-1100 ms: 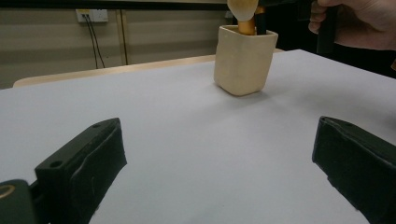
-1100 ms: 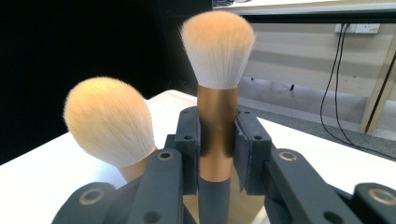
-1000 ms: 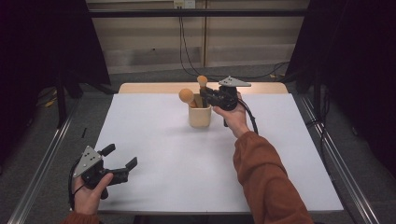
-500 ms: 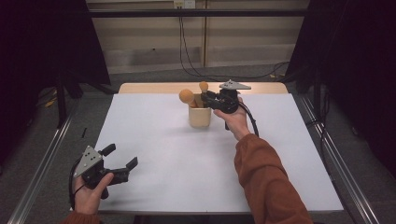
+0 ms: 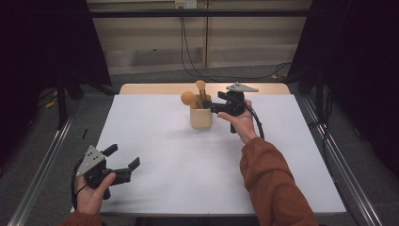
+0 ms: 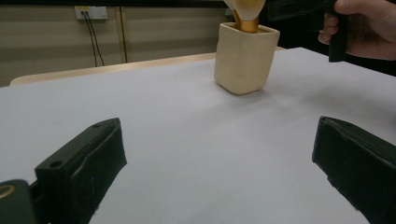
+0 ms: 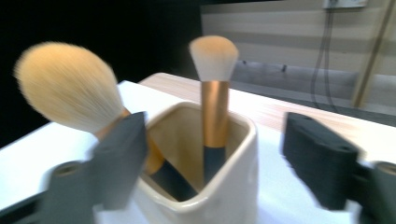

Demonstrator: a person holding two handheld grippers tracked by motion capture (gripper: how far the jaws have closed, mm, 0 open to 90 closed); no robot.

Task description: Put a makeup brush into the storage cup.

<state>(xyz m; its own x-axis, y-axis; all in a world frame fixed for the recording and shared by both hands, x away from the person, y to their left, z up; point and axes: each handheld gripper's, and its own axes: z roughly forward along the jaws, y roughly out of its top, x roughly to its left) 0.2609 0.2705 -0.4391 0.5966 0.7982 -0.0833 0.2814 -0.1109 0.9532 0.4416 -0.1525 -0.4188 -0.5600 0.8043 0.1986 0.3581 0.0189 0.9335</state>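
Observation:
A cream square cup (image 5: 201, 118) stands at the far middle of the white table (image 5: 197, 160). It holds a large round tan brush (image 5: 188, 98) and a slimmer brush (image 5: 201, 85) with a gold ferrule. My right gripper (image 5: 212, 106) hovers just right of the cup's rim, pointing left. In the right gripper view it (image 7: 217, 158) is open, with the slim brush (image 7: 215, 112) standing between and beyond the jaws and the large brush (image 7: 70, 84) at the left. My left gripper (image 5: 126, 160) rests open at the near left corner, aimed at the cup (image 6: 245, 58).
A bare wooden strip (image 5: 155, 88) runs along the table's far edge. Metal rails (image 5: 42, 174) flank both sides on the floor. Cables (image 5: 188, 56) hang down the back wall. The person's orange sleeve (image 5: 273, 183) crosses the near right of the table.
My right gripper has eased back slightly from the cup, toward the right and nearer side. Both brushes stay in the cup. The left gripper has not moved.

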